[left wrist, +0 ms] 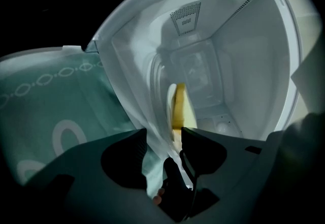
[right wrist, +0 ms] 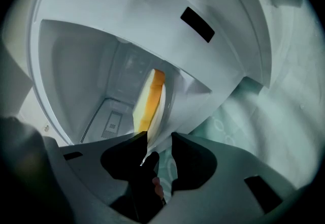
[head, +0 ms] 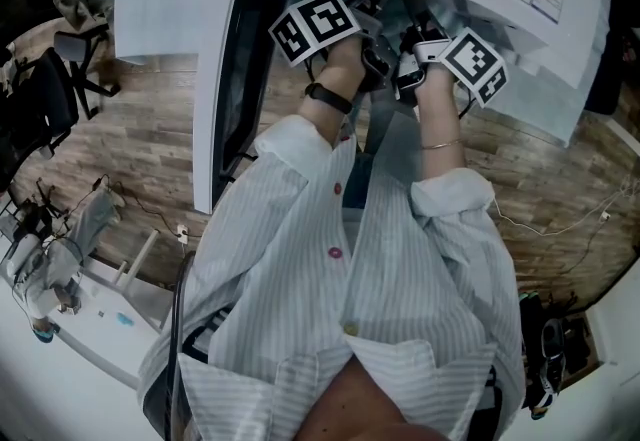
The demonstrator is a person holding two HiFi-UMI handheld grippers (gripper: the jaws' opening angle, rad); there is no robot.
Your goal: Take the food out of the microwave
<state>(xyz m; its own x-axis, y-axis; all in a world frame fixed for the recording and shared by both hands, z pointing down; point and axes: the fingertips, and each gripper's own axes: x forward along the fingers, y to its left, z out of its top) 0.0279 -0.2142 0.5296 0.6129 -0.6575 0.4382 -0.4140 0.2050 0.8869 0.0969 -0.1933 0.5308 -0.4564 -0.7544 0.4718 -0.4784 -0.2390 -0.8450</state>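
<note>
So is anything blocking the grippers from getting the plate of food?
Nothing visible is. The microwave door stands open, and the plate has its rim between the open jaws of both the left gripper and the right gripper.

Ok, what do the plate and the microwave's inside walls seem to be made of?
The plate looks like white glazed ceramic, possibly melamine: thin smooth rim with a soft sheen. The cavity walls look like white enamelled or painted metal: smooth, faintly glossy, with punched vent holes.
</note>
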